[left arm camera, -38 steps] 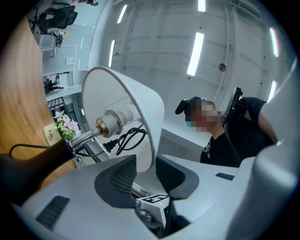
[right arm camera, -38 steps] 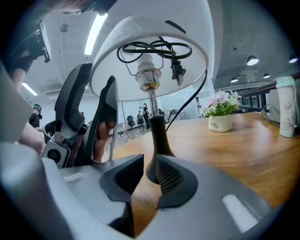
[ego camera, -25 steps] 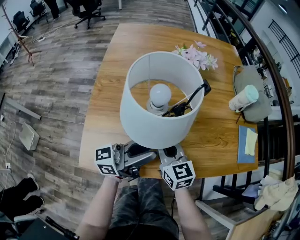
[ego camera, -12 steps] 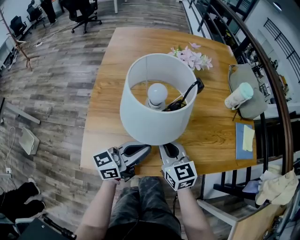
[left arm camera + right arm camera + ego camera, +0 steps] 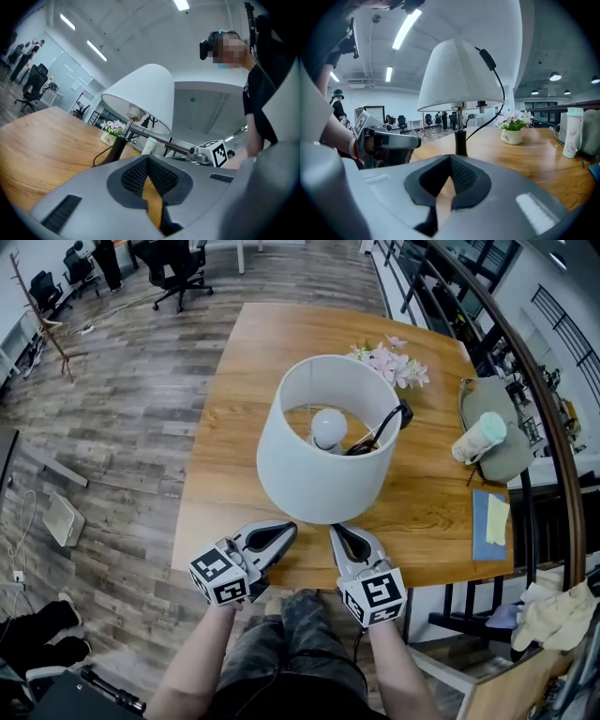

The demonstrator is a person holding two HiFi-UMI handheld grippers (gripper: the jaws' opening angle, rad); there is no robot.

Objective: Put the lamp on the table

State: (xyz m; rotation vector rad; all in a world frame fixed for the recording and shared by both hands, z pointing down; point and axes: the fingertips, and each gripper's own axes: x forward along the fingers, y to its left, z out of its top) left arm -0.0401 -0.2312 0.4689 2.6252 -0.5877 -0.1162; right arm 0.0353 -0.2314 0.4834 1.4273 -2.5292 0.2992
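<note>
We have drawn both tools back to the near edge: our left tool (image 5: 281,532) has just closed on nothing, our right tool (image 5: 343,536) is closed and empty too; beyond them the lamp (image 5: 323,451) stands upright and unheld on the worktop (image 5: 225,427), so we judge the placing done

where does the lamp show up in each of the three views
Head view: lamp at centre, seen from above.
Left gripper view: upper middle, shade above the jaws.
Right gripper view: upper centre, stem straight ahead.
Shared landmark: the flower pot near the lamp, in all three.
</note>
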